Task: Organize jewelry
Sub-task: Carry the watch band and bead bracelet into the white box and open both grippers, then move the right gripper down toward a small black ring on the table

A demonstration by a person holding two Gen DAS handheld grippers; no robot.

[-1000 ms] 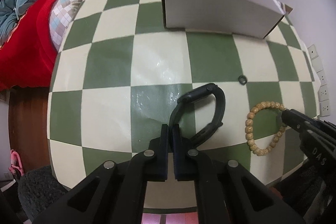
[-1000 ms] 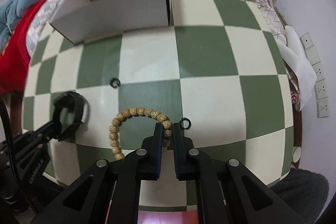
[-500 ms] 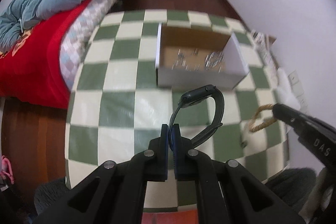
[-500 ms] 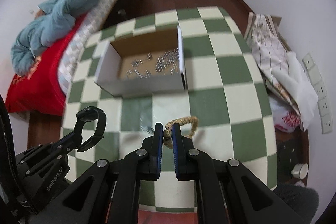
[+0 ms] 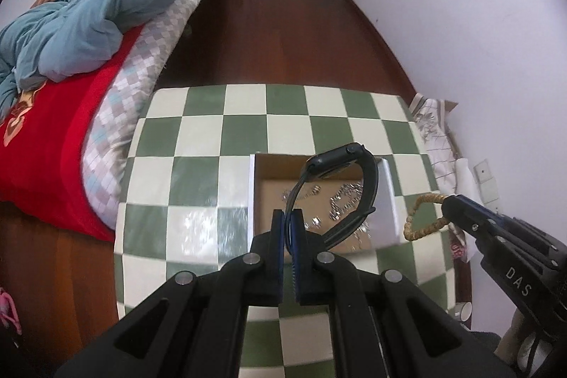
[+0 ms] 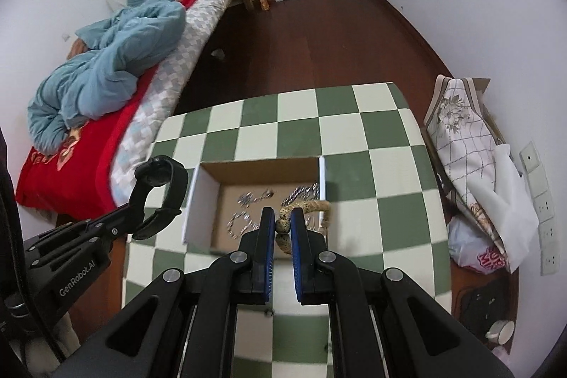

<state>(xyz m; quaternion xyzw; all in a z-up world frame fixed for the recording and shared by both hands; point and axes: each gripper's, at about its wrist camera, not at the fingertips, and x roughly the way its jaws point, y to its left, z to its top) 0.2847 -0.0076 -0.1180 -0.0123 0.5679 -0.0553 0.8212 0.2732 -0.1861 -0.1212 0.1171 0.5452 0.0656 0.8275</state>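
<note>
The left fingers are clamped on a watch, the right fingers on a bead bracelet; both are held above the box.

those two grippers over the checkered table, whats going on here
A person is sorting jewelry with a handheld gripper in each hand. The left gripper is shut on the strap of a black watch, and the right gripper is shut on a wooden bead bracelet. Both pieces hang in the air above an open cardboard box on the checkered table. Some silvery jewelry already lies inside the box. Neither piece has been dropped in yet.
</note>
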